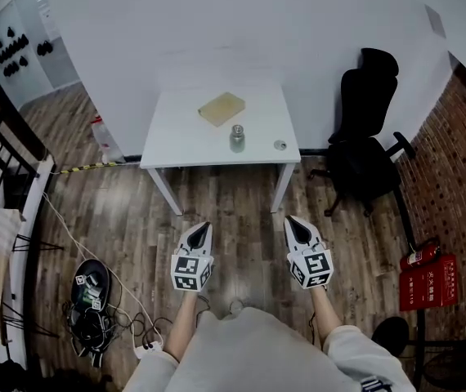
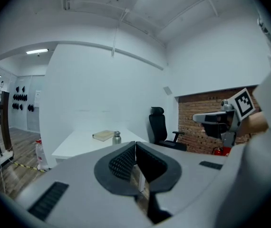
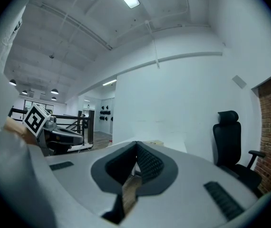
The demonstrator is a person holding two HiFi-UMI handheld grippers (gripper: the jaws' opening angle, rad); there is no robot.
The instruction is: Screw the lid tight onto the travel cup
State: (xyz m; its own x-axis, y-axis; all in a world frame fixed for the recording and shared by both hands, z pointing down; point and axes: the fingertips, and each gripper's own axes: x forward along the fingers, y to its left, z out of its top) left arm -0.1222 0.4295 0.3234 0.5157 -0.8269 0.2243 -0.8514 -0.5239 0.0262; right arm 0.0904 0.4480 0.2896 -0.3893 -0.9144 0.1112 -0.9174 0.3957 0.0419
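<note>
The left gripper (image 1: 203,229) is shut tight, with nothing in it. The right gripper (image 1: 292,221) is shut tight too, and it is also empty. Both point forward at the white table (image 1: 176,141), which is well apart from them.

The travel cup (image 1: 237,137) stands straight up on the table, far in front of both grippers. It sits between the lines they point along, a bit closer to the left one. The lid (image 1: 280,145) lies flat on the table, near the cup but not touching it. It is almost straight ahead of the right gripper.

So I think the left gripper is better placed for the cup and the right one for the lid. Both must get closer and open up first.
</note>
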